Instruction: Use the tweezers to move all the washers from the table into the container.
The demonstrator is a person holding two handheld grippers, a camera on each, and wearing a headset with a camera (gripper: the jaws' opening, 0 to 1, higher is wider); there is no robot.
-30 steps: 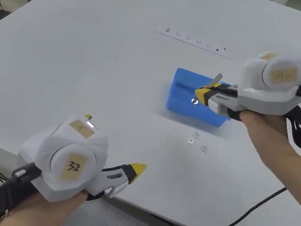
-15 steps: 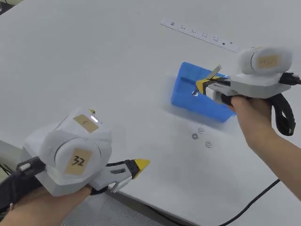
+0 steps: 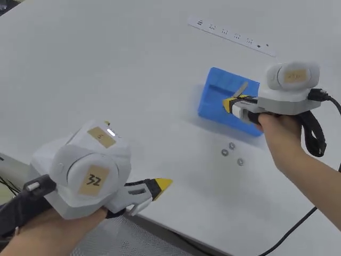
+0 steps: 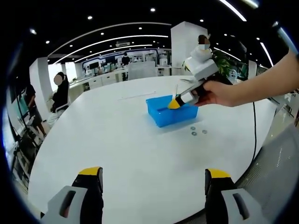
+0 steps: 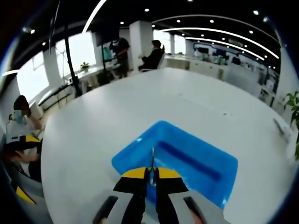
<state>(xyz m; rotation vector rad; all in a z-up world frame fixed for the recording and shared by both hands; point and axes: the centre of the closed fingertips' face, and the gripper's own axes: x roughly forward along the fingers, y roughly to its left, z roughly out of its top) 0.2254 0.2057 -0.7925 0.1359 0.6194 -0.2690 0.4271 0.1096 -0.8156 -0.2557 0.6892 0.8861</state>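
A broad white table (image 3: 106, 64) was seen under everything, with a long white power strip (image 3: 232, 36) laid flat near its far edge. The blue container (image 3: 210, 101), an open rectangular tray, was set on the table between the strip and the person, right of centre in the head view. In the left gripper view it (image 4: 168, 116) was seen well ahead.

The left gripper (image 3: 152, 194) was held low over the near edge of the table, well apart from the container. Its jaws were spread wide, and nothing was held between them (image 4: 153, 175).

The right gripper (image 3: 229, 104) was held over the container's open top. Its jaws were drawn close together and clamped on the tweezers (image 3: 241, 89). In the right gripper view, their thin metal tips (image 5: 153, 161) were pointed down into the blue tray (image 5: 205, 184). Whether anything was pinched in the tips could not be told.

Three small washers (image 3: 232, 145) were left lying flat on the table, close together and just beside the container's near wall.
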